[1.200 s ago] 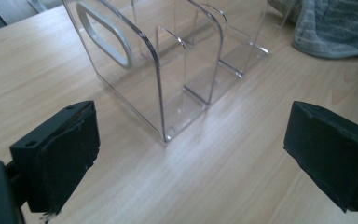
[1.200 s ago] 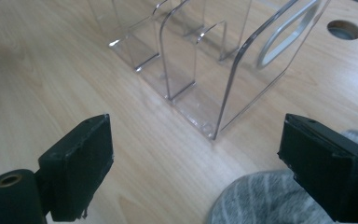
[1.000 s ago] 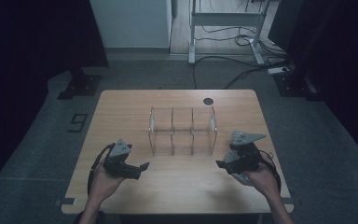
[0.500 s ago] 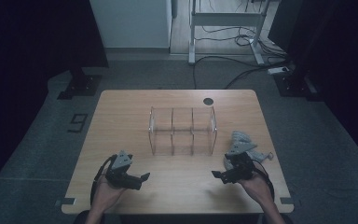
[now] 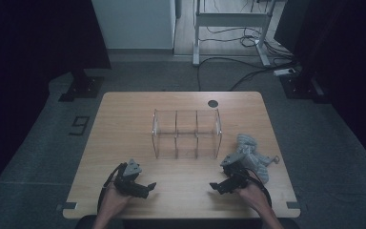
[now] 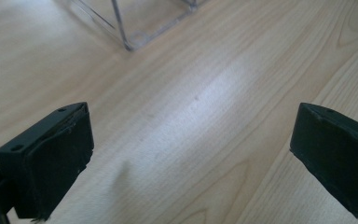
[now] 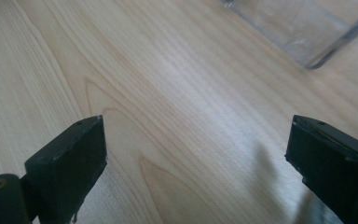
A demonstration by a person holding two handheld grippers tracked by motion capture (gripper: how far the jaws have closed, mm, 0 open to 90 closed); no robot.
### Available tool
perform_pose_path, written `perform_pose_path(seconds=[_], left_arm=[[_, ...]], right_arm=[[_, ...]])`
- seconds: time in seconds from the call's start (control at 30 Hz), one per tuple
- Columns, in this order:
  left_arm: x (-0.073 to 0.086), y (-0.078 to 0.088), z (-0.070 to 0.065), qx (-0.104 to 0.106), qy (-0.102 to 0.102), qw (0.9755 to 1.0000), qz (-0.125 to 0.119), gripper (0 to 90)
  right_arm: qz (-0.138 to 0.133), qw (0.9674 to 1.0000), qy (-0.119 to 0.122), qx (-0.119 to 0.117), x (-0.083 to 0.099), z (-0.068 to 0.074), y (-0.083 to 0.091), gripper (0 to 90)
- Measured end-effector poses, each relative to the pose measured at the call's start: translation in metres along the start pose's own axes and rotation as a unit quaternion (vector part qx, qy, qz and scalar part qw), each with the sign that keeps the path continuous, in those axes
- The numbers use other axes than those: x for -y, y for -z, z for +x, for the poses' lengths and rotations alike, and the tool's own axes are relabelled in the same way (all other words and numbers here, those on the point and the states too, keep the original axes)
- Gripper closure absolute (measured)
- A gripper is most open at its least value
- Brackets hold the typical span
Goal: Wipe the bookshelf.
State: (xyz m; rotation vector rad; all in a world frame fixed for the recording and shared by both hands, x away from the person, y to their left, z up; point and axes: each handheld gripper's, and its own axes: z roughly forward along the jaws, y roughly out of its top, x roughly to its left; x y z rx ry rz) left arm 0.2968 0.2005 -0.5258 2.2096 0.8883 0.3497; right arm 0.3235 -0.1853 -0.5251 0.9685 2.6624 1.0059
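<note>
Near the table's (image 5: 124, 119) front edge, we hold the left gripper (image 5: 145, 188) and right gripper (image 5: 218, 187) spread, empty; the grey cloth (image 5: 252, 157) lies by the right edge, beside the clear divided organizer (image 5: 186, 133). We should approach low, pinching one fold.

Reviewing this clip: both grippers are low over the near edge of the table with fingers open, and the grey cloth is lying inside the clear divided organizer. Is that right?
Not quite. The grey cloth lies on the table, outside the clear divided organizer, off its right end beside the right gripper; the high view shows it. The rest holds: the left gripper and the right one are low near the front edge, fingers open.
</note>
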Motion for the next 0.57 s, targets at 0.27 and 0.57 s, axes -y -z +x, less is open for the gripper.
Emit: perform_pose_path(seconds=[0.27,0.57], left_arm=[[0.006,-0.02,-0.005,-0.002,-0.015,0.9984,0.055,0.0],[0.008,-0.024,-0.006,-0.008,0.001,0.9991,0.041,0.0]], right_arm=[[0.019,0.9994,0.024,0.016,0.006,0.001,-0.02,0.0],[-0.002,0.9989,0.034,0.034,0.01,0.002,-0.024,0.0]])
